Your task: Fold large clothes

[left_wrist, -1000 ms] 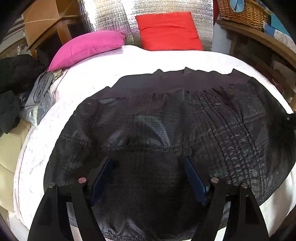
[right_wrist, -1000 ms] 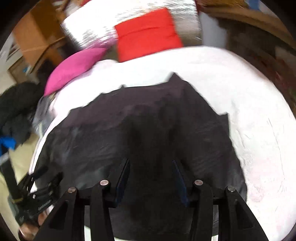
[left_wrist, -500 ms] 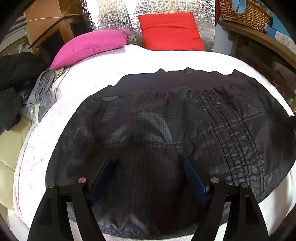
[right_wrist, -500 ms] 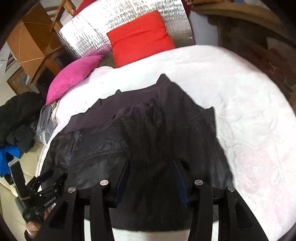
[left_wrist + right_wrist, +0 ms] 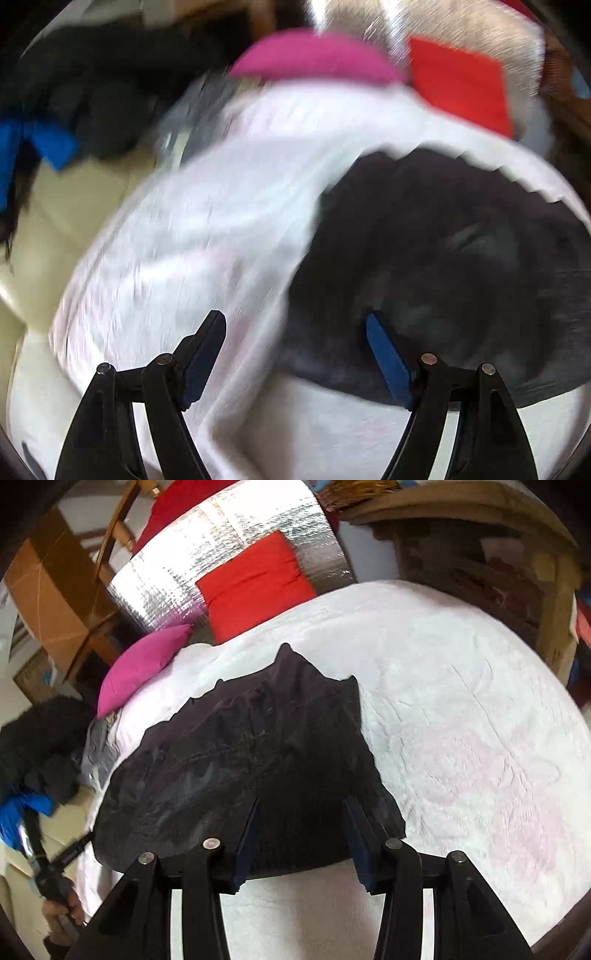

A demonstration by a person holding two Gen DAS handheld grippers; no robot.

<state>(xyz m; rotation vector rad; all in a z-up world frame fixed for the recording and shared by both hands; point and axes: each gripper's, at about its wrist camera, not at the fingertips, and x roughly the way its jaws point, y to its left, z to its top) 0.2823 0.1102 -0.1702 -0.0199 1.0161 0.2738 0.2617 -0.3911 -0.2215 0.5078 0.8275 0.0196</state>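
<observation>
My left gripper (image 5: 295, 354) has its fingers (image 5: 201, 354) spread wide, and nothing is between them but the white bedspread (image 5: 192, 229) below. The left-wrist view is badly smeared, so I cannot tell whether the tips touch the cloth. The dark garment (image 5: 443, 266) lies to the right of that gap, and its near left edge runs just behind my right-hand finger on that gripper.

My right gripper (image 5: 301, 834) has its fingers (image 5: 247, 836) partly apart and closing. They frame the near hem of the dark garment (image 5: 258, 746), which sits in the gap between them, but the blue pads do not press on it and I hold nothing.

The garment lies flat on the bed, on the white bedspread (image 5: 461, 738), toward the bed's left half in the right-wrist view, with pointed corners at its far edge. Beyond it a pink pillow (image 5: 144, 668) and a red cushion (image 5: 255, 587) lean at the head of the bed against a silver foil panel (image 5: 229, 546).

Off the bed's left side is a heap of dark clothes (image 5: 40, 738) with something blue (image 5: 22, 812) below it. At the top of the right-wrist view a wicker basket (image 5: 354, 491) sits on a wooden shelf; what is in it I cannot make out. At the lower left edge of that view a hand (image 5: 59, 912) grips the other tool's handle.
</observation>
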